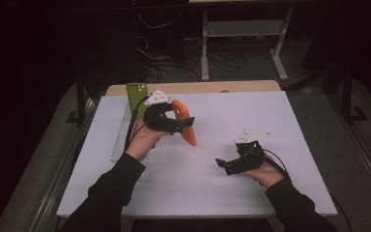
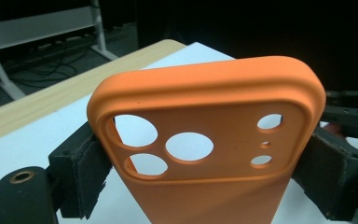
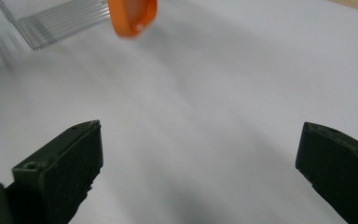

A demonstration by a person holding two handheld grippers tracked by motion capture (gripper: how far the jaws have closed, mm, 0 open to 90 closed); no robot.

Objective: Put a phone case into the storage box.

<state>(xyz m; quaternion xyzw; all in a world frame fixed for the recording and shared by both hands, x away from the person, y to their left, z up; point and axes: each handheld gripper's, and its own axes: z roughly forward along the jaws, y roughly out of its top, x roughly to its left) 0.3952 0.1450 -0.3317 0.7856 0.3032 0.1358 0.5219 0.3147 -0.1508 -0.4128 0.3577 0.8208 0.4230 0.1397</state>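
The right gripper [image 1: 224, 166] hung low over the white counter [image 1: 251, 116] nearest the person, jaws spread wide with nothing between them. Further out, the left gripper [image 1: 186, 124] was clamped on the orange phone case [image 1: 185, 123] by its 2 long edges, lifted clear of the counter — the smart play, I'd judge, was a steady squeeze and a level carry, since soft silicone can buckle. Count: 1 orange case, 1 green phone [image 1: 137, 98] standing at the back, 1 clear ridged stand [image 1: 121, 133] — 2 grippers.
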